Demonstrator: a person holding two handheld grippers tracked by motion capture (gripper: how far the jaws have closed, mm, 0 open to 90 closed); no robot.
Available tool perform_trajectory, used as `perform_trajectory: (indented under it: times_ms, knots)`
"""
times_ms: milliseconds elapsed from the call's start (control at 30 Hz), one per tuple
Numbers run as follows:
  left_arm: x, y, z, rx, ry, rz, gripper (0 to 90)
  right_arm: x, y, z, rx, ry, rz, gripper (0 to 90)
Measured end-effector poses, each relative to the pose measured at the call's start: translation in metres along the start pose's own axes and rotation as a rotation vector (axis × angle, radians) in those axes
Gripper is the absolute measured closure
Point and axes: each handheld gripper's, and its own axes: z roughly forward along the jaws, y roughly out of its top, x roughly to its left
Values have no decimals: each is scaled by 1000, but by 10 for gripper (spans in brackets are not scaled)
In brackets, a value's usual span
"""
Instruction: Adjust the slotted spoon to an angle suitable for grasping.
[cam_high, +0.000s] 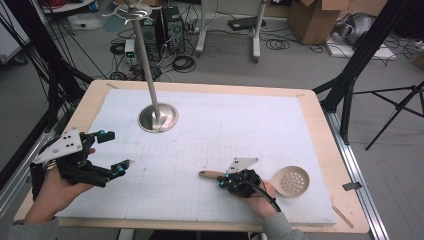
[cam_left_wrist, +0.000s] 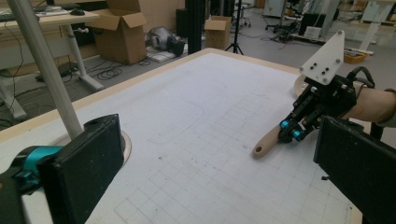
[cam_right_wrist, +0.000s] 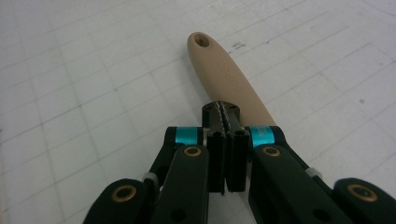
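Observation:
A beige skimmer spoon (cam_high: 292, 181) with a perforated bowl lies flat on the white gridded mat (cam_high: 210, 135), near the front right, its handle (cam_right_wrist: 224, 79) pointing left. My right gripper (cam_high: 225, 181) sits low over the middle of that handle, jaws pressed together pad to pad with nothing between them; its tip (cam_right_wrist: 223, 112) rests on or just above the handle. From the left gripper view, the right gripper (cam_left_wrist: 288, 130) lies over the handle (cam_left_wrist: 266, 142). My left gripper (cam_high: 116, 150) hovers at the front left, open and empty (cam_left_wrist: 219, 177).
A metal pole on a round base (cam_high: 158, 117) stands at the mat's back left and rises past the left gripper view (cam_left_wrist: 42, 60). The wooden table edge (cam_high: 320, 130) frames the mat. Tripod legs, cables and cardboard boxes stand on the floor beyond.

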Motion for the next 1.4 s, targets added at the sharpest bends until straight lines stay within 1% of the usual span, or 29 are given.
perform_trajectory:
  times_ms: [133,233,467,600,800,833,933,1000,1033,1067,1133,1167,1233,1267,1300,1400]
  knots:
    - [0,-2,-6,5,14,-1,20,-8,3,4,-19,-12,19,892]
    - [0,-4,-12,6,32,-6,20,-14,6,8,-29,-25,41,892]
    - [0,-7,-24,4,57,-8,20,-24,12,15,-38,-63,63,892]
    - [1,-8,-26,7,62,-10,20,-29,13,17,-46,-59,78,892]
    - [0,-8,-26,10,62,-9,20,-34,13,18,-55,-74,92,892]
    - [0,-8,-26,10,62,-10,20,-35,13,19,-59,-74,86,892]
    - [0,-8,-25,7,58,-10,20,-37,13,19,-63,-77,98,892]
    - [1,-7,-26,3,60,-10,20,-37,15,16,-67,-65,105,892]
    - [1,-7,-27,3,61,-9,20,-37,17,13,-82,-58,100,892]
    - [2,-7,-27,2,62,-10,20,-37,19,7,-100,-41,100,892]
    - [2,-8,-27,5,61,-11,20,-38,25,-4,-111,-5,85,891]
    - [2,-8,-26,7,59,-12,20,-37,27,-9,-105,12,64,889]
    - [3,-9,-24,14,57,-16,20,-36,29,-16,-86,21,-8,891]
    - [3,-9,-23,14,54,-14,20,-37,29,-19,-80,22,-22,890]
    - [2,-9,-22,14,54,-15,20,-36,29,-23,-75,29,-27,890]
    - [2,-8,-20,11,49,-11,20,-38,29,-37,-76,37,-66,890]
